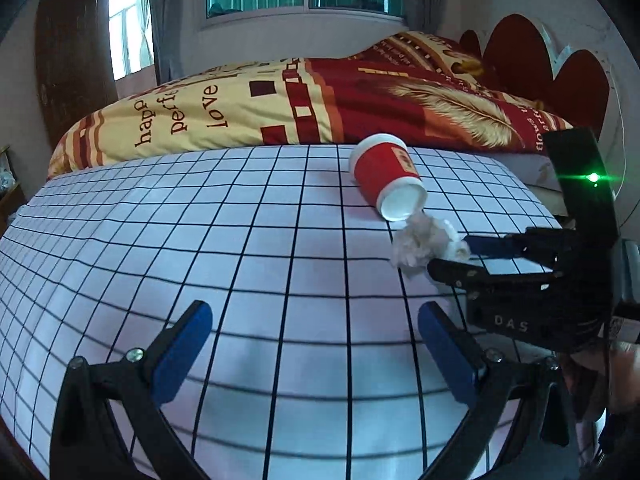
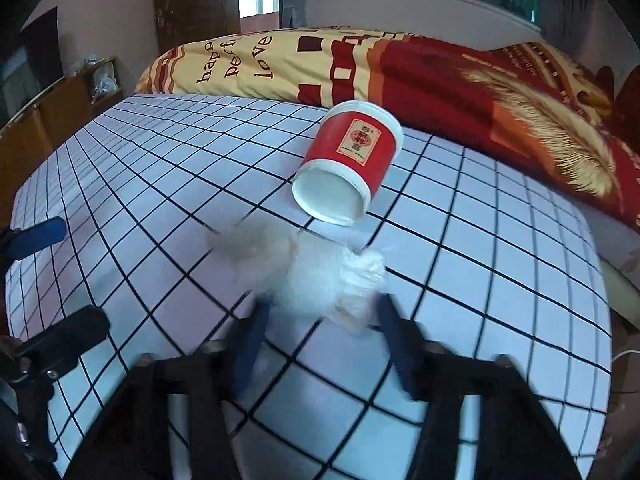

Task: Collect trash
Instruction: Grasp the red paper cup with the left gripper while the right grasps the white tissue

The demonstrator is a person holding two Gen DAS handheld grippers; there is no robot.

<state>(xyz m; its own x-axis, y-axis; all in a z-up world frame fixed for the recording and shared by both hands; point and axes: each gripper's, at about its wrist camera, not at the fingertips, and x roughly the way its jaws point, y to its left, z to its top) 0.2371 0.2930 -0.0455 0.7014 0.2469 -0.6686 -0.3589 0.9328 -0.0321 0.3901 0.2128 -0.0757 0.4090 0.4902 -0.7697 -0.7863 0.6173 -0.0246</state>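
The job has just begun: the right gripper (image 2: 320,320) has its jaws around the tissue ball (image 1: 424,242) on the bed (image 1: 200,220), the red cup (image 2: 348,164) lies tipped beside it, and the left gripper (image 1: 312,340) waits spread wide.

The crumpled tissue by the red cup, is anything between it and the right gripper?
Nothing visible. The right gripper already has the crumpled tissue at its fingertips, on the checked sheet. The red cup lies on its side just beyond the tissue, not in between.
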